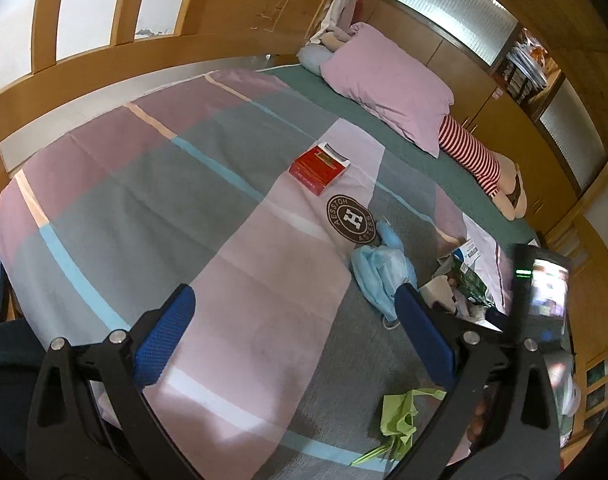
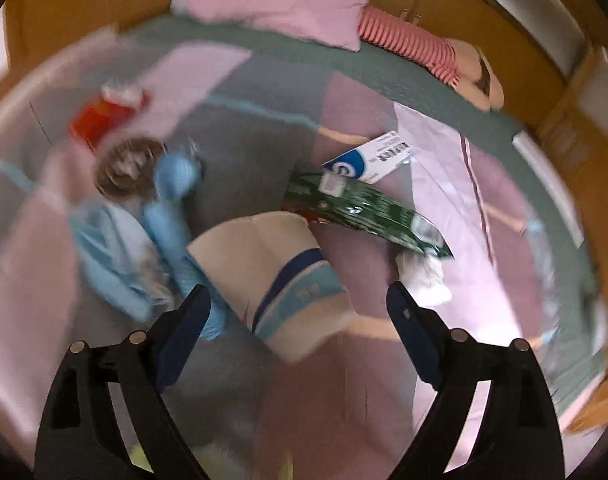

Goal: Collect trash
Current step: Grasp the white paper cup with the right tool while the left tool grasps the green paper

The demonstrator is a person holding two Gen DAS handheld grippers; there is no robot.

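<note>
Trash lies scattered on the patchwork quilt [image 1: 223,208]: one crumpled cream paper cup [image 2: 279,268] with blue band, lying between the spread, empty right gripper [image 2: 299,304] fingers; one glossy green foil wrapper [image 2: 368,208] and one flat white-blue carton [image 2: 372,156] beyond; soft blue masks [image 1: 380,272], count unclear, beside the left gripper [image 1: 295,308], likewise wide open and empty; one rigid red box [image 1: 320,168] farther ahead. The right view is motion-blurred. One pink pillow [image 1: 388,84] behind.

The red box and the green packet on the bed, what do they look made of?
Red box: seemingly matte printed cardboard, given its crisp flat faces and sharp edges. Green packet: probably glossy plastic or foil film, since it is crinkled with bright glints, though that view is blurred.
</note>
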